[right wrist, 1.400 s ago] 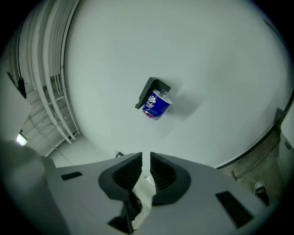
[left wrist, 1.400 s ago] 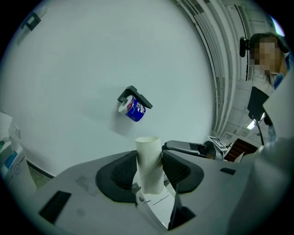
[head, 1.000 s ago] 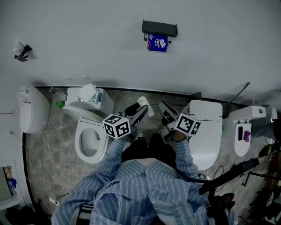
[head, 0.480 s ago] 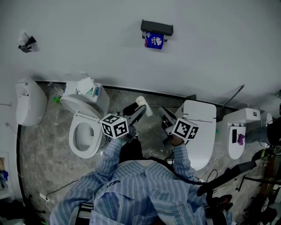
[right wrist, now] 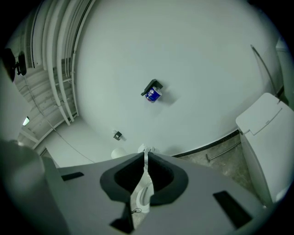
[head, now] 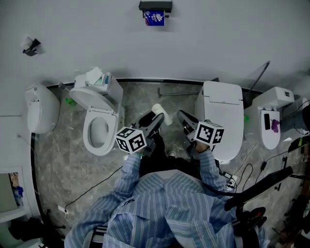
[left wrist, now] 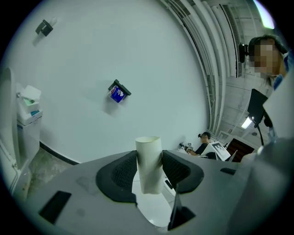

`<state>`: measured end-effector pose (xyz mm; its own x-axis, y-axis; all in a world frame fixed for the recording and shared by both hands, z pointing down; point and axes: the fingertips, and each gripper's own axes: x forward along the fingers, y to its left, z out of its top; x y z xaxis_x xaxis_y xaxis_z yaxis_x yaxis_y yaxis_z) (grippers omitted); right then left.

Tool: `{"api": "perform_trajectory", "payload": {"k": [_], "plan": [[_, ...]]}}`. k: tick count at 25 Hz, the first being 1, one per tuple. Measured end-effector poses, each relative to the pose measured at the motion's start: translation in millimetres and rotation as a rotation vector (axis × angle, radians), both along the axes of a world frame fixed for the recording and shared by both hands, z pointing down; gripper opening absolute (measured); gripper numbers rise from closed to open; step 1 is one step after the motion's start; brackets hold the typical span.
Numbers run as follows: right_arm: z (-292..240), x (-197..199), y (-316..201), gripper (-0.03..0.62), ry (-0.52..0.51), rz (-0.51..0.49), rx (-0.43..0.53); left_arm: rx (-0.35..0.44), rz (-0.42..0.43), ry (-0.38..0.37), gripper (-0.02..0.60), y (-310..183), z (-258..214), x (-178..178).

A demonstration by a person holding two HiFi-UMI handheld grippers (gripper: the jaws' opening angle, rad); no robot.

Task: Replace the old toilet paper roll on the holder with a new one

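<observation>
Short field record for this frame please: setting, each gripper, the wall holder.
setting: room with an open toilet and a closed toilet along a white wall
left gripper: shut on a bare white tube
right gripper: shut, nothing between the jaws
wall holder: dark, blue pack in it, apart from both grippers

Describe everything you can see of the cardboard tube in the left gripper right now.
The off-white cardboard tube is a bare hollow cylinder, no paper on it, open top end showing. It stands upright in the left gripper, dark ribbed pads pressing its two sides. Nothing else touches it; it is in mid-air.
</observation>
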<state>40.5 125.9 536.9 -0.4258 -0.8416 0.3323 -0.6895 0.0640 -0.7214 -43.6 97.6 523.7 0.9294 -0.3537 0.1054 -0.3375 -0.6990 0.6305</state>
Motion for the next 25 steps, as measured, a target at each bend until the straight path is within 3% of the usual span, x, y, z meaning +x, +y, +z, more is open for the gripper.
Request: {"api": "perform_trajectory", "payload": {"k": [9,20,25], "plan": [[6.3,-44.7,53.1,0.031,-0.029,-0.076,0.002,0.009,-0.058,-0.027,0.175,63.1,-0.7,-42.4],[-2.9,-75.3,59.4,0.031,-0.025,-0.091,0.029,0.037,-0.020,-0.022,0.176,71.0,-8.8,-58.8],[-8.3,-103.9,54.5,0.031,-0.037,-0.071,0.033,0.050,0.007,-0.025,0.175,66.8,-16.9,-84.8]]}}
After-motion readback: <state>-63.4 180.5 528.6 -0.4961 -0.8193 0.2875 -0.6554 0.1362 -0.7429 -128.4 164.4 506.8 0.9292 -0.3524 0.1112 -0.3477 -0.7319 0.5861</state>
